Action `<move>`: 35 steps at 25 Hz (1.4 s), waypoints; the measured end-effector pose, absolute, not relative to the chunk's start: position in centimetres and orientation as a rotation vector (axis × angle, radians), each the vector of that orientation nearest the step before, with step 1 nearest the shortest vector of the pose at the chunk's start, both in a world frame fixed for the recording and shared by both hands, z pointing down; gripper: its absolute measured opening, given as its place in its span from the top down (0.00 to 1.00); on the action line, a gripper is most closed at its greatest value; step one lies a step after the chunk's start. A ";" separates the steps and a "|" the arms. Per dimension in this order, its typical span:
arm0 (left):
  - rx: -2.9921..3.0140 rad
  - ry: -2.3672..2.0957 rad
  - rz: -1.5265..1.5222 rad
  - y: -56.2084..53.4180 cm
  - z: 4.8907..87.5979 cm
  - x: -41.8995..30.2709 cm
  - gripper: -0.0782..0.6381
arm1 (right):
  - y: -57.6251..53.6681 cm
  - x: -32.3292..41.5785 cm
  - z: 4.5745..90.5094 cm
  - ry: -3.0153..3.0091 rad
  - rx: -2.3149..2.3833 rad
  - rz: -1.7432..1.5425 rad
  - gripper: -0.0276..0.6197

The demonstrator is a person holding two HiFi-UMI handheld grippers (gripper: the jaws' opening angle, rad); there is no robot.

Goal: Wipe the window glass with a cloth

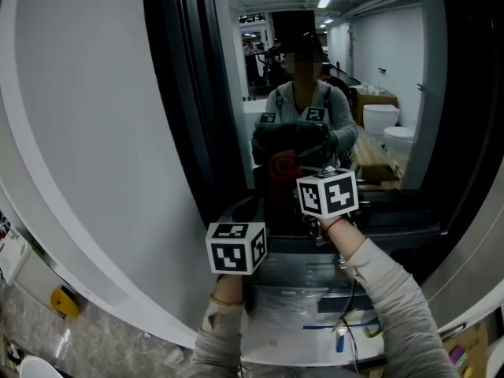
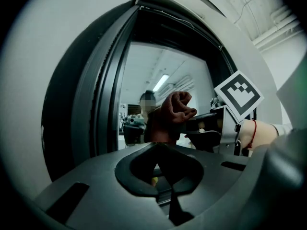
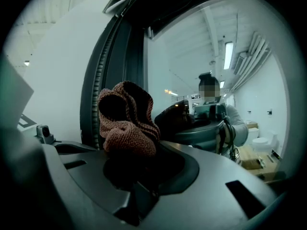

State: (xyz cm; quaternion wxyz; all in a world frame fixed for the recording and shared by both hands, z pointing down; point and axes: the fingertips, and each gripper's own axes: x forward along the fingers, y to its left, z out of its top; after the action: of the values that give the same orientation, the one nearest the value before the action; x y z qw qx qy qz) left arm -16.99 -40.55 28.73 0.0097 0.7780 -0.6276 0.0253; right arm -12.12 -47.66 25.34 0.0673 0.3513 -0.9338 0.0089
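Dark window glass [image 1: 370, 61] reflects us. Right gripper [image 3: 125, 150] is clamped on a bunched brown knit cloth [image 3: 127, 123], up near the glass; we can't tell contact. Left gripper [image 2: 160, 150] jaws together, empty. Cloth looks soft, light, floppy: we'd grip mid-bunch, loose folds facing the glass.

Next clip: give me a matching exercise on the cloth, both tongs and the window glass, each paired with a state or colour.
1 cloth
2 left tongs
3 right tongs
4 window glass

A reflective, like a mirror
B closed on nothing
C reddish-brown knit
D clamped on the cloth

Pairs: 1-C, 2-B, 3-D, 4-A
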 end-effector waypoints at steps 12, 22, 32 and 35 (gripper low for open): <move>2.565 -1.790 0.094 -42.4 29.0 -9.9 0.89 | -48.7 -2.0 25.3 -2.738 1.294 0.055 0.89; 2.679 -1.628 0.087 -43.5 28.9 -3.3 0.89 | -49.3 7.5 25.6 -2.629 1.530 0.102 0.89; 2.751 -1.503 0.107 -44.4 29.3 1.4 0.89 | -49.9 15.0 25.9 -2.522 1.718 0.131 0.89; 2.772 -1.474 0.105 -44.8 29.2 2.6 0.89 | -50.2 17.1 26.0 -2.490 1.769 0.137 0.89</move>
State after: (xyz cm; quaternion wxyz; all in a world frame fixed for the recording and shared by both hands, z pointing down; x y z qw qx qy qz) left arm 2.59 -44.79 29.19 0.0000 0.8825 -0.4691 0.0333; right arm 17.13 -50.20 26.00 0.0420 0.5780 -0.8137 0.0449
